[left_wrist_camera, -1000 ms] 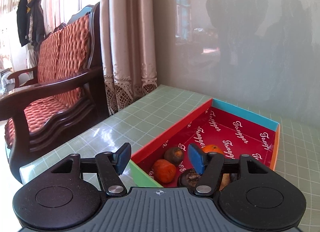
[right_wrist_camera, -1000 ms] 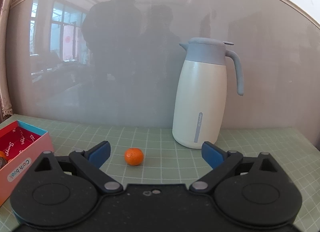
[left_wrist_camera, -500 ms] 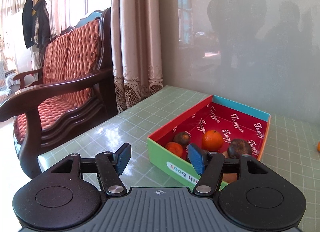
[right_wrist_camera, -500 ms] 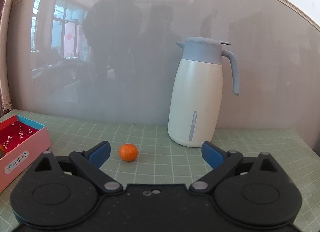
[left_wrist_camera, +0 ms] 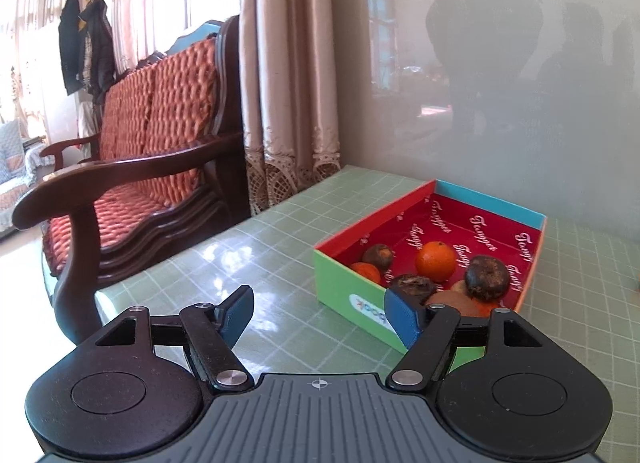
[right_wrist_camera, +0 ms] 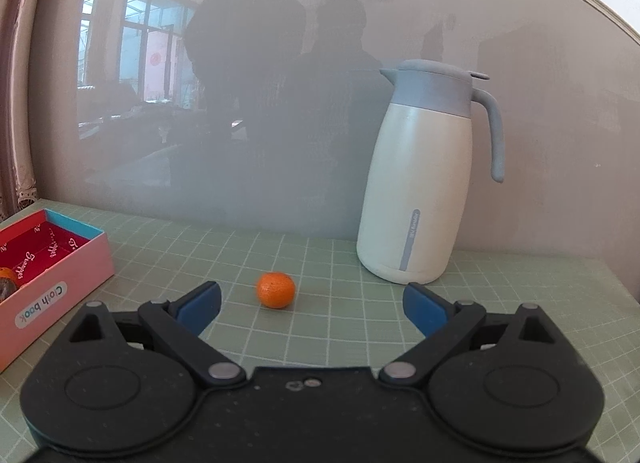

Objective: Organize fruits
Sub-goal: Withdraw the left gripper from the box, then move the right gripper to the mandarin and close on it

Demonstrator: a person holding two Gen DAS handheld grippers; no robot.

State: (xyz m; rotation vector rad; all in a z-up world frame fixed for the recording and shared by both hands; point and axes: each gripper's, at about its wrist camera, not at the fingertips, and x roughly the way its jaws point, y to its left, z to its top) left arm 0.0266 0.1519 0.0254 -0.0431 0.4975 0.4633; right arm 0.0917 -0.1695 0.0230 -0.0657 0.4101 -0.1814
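The loose mandarin [right_wrist_camera: 276,289] sits alone on the table [right_wrist_camera: 320,255], mid-way along its back edge, between the box [right_wrist_camera: 52,283] at the left and the jug [right_wrist_camera: 416,191] at the right; the right gripper [right_wrist_camera: 312,303] hangs just short of it, fingers spread wide and empty, the fruit lying ahead and left of centre between them. The left gripper [left_wrist_camera: 318,313] is empty too, its jaws having just been opening with nothing between them; it hovers off the box's near corner, by the table's left edge.

The main risk, as I judge it, is the mandarin rolling; it is round on a glossy cloth, so a finger that touches one side first could send it toward the jug or the back edge. A hard squeeze could bruise it. The box is already crowded at its near end with fruit [left_wrist_camera: 436,261]; dropping another there may bump one out. The left gripper could nudge the light box.
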